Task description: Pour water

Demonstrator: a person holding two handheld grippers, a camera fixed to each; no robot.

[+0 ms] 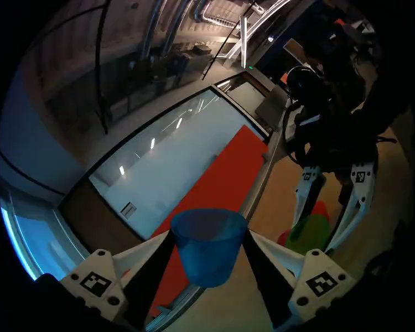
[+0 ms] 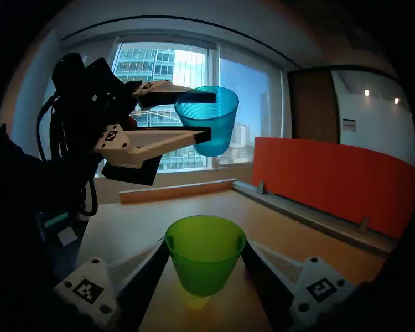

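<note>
1. Left tongs point(image 1: 208, 243): clenched on the blue cup point(image 1: 208, 255), one finger against each side of its wall.
2. Blue cup, as seen in the right gripper view: held high in the air before the window point(image 2: 249, 94), slightly tilted, above and beyond the green cup point(image 2: 205, 263).
3. Right tongs point(image 2: 205, 252): clenched on the green cup, which is upright and low over the wooden worktop point(image 2: 279, 224); whether it touches the surface cannot be told.
4. Orange partition point(image 2: 340, 177): stands along the worktop's edge.
</note>
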